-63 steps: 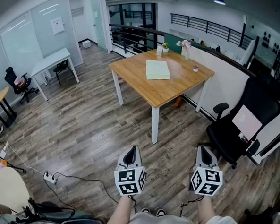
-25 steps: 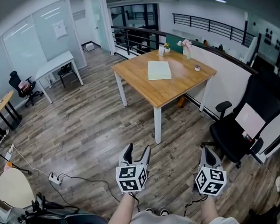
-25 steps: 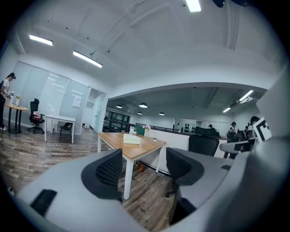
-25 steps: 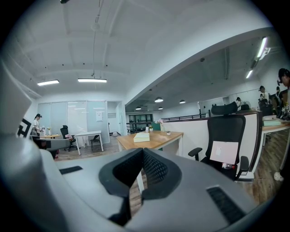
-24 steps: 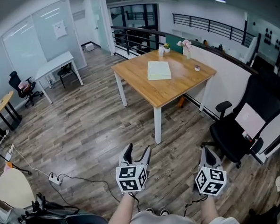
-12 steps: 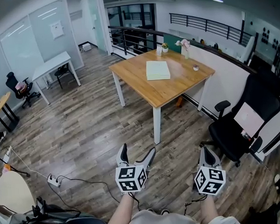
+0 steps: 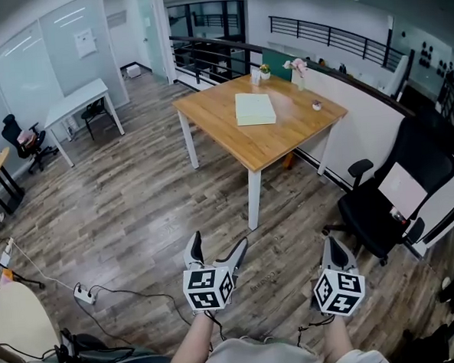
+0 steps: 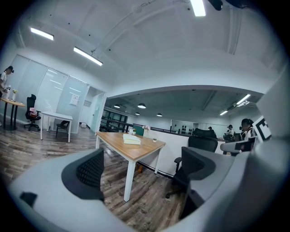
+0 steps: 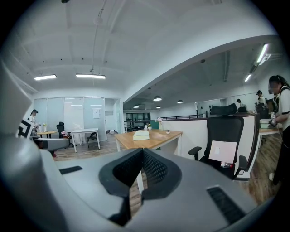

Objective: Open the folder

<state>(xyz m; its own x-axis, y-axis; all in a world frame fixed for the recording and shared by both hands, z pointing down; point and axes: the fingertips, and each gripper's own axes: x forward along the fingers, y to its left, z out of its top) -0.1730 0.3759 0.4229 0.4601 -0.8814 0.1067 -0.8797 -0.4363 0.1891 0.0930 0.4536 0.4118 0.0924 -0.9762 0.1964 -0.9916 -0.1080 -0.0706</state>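
The pale green folder (image 7: 255, 108) lies shut on the wooden table (image 7: 231, 130), far ahead of both grippers. It also shows small in the left gripper view as the folder (image 8: 132, 140) and in the right gripper view as the folder (image 9: 141, 135). My left gripper (image 7: 218, 245) hangs over the wood floor; its jaws have just been opening and stand wide apart with nothing between them, as the left gripper (image 8: 141, 174) shows from its own camera. My right gripper (image 7: 331, 245) is level with it, jaws shut and empty, pads meeting in its own view (image 9: 142, 166).
A black office chair (image 7: 389, 201) stands to the right between me and the table. A low white wall (image 7: 362, 130) runs behind it. A power strip (image 7: 84, 296) with cable lies on the floor at left. A white desk (image 7: 72, 102) stands far left. Small pots (image 7: 265, 72) sit at the table's back.
The left gripper's jaws went from shut to wide open. Both grippers drifted slightly forward over the floor. The right gripper stayed shut.
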